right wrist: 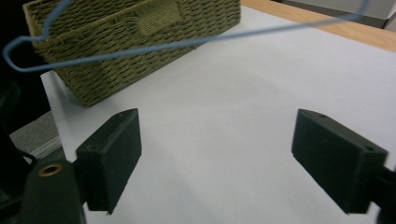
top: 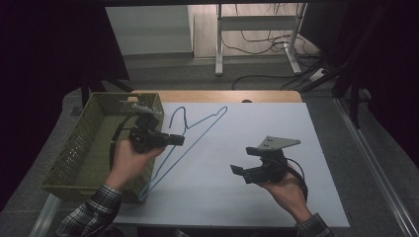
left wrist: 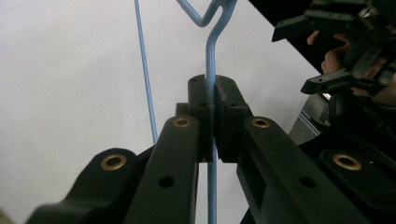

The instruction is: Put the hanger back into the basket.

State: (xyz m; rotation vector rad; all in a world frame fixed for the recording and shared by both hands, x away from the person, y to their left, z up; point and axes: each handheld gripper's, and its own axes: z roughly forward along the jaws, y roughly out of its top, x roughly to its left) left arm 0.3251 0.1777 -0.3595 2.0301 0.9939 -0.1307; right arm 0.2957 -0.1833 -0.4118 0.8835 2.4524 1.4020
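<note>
Blue wire hanger held off white desk, clamped in left hand-held gripper, jaws pinched tight on wire near hook. Hook points toward 12 o'clock, lower corner hangs at 7 o'clock beside woven basket. Right hand-held gripper at 5 o'clock from hanger, well apart, jaws spread wide, nothing between them, white desk beneath.

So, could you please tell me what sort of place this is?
Probably a lab recording station: a table under a white sheet, dark curtains either side, and loose cables beneath a desk frame behind.
</note>
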